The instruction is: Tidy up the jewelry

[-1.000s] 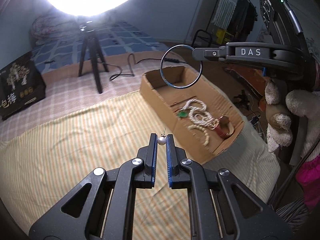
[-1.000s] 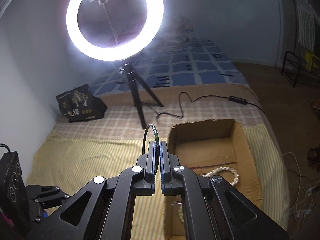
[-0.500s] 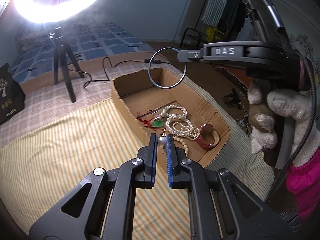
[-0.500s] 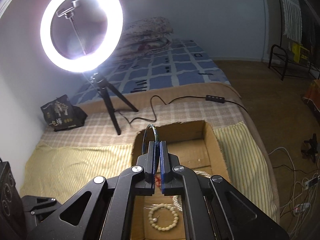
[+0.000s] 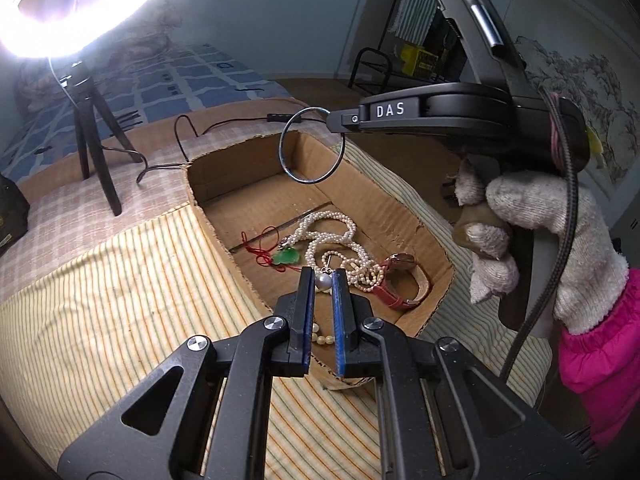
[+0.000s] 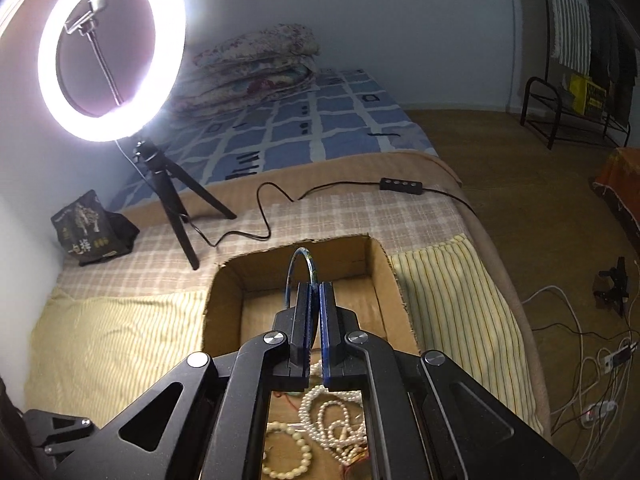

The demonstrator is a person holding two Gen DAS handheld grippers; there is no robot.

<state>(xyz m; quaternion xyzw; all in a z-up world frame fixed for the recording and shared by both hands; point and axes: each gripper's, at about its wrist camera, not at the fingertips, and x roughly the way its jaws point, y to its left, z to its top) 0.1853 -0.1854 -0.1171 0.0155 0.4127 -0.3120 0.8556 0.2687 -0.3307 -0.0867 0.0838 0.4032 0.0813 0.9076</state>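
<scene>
On the bed sits the box point(image 5: 416, 216), the biggest thing, with pearls point(image 5: 340, 240), a watch point(image 5: 400, 280) and a green charm point(image 5: 286, 256) lying inside. Over the box's far end, the right gripper point(image 6: 315, 292) is squeezed tight on a thin bangle point(image 5: 310, 144). Over the box's near wall, the left gripper point(image 5: 322, 280) pinches a tiny pearl earring point(image 5: 323, 280). The earring is small and round, so it may slip out and land on the blanket beside the box. A second ago both grippers were back from the box; now they hang right above it.
</scene>
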